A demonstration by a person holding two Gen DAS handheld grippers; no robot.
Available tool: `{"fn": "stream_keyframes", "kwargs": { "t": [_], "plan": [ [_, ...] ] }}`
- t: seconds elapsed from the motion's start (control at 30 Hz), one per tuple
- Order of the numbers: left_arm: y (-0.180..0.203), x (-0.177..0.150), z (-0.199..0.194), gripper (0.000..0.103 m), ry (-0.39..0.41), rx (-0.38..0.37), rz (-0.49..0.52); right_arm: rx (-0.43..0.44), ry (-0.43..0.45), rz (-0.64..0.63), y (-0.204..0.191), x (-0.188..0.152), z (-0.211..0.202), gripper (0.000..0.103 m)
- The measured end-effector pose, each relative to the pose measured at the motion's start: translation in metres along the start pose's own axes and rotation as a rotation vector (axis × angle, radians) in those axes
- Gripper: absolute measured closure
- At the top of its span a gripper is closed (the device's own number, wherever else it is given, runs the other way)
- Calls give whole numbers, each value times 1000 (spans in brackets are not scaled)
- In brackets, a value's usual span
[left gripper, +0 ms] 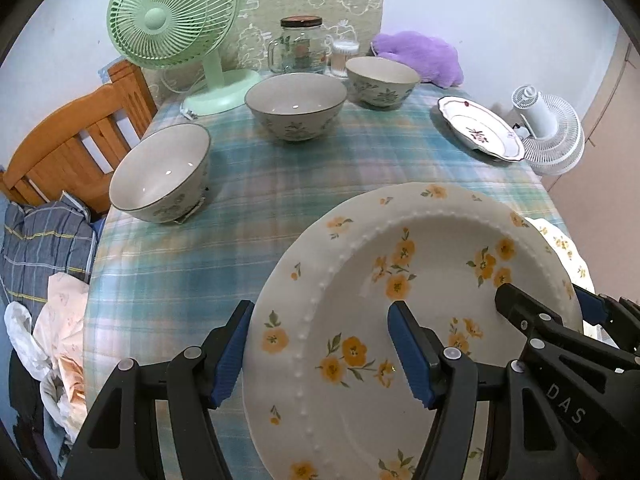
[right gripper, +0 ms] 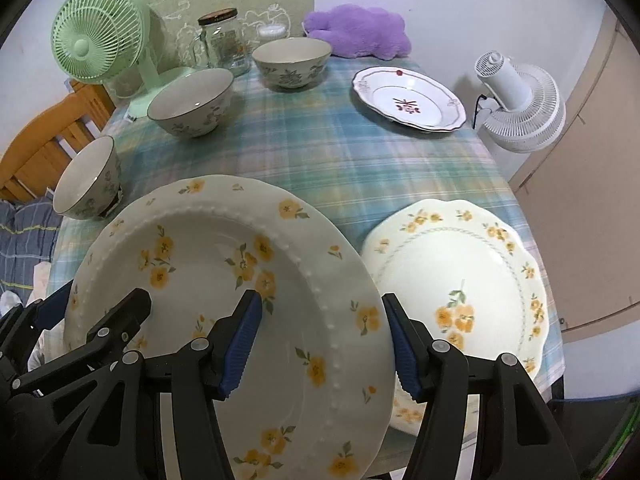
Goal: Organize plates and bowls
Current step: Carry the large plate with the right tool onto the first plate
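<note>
A white plate with yellow flowers and a beaded ring (left gripper: 420, 304) (right gripper: 224, 280) is held above the table between both grippers. My left gripper (left gripper: 324, 352) straddles its left rim, jaws around the edge. My right gripper (right gripper: 324, 344) straddles its right rim. A scalloped yellow-flower plate (right gripper: 456, 280) lies on the table at the near right. A white plate with a red motif (left gripper: 480, 126) (right gripper: 408, 98) lies at the far right. Three grey floral bowls (left gripper: 160, 174) (left gripper: 296, 106) (left gripper: 382, 82) stand along the left and back.
A green fan (left gripper: 172, 20), a glass jar (left gripper: 300, 46) and a purple plush (left gripper: 420, 56) stand at the back of the plaid tablecloth (left gripper: 280, 192). A white fan (right gripper: 520, 104) sits off the right edge. A wooden chair (left gripper: 72, 148) is at the left.
</note>
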State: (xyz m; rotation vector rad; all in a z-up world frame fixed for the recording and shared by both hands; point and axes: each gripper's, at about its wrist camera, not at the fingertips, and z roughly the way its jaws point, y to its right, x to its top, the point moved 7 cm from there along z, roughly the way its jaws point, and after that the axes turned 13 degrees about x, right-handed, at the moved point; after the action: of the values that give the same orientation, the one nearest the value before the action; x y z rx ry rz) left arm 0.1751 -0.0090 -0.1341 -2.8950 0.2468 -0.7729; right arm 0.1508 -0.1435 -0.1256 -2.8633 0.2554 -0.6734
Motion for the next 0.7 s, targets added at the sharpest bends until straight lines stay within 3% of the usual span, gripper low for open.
{"fn": "stream_keyframes", "kwargs": {
  "t": [0.7],
  "plan": [
    [125,5,-1,35,-86,-12,-91,-7,-62,-69,129,14,-11,38]
  ]
}}
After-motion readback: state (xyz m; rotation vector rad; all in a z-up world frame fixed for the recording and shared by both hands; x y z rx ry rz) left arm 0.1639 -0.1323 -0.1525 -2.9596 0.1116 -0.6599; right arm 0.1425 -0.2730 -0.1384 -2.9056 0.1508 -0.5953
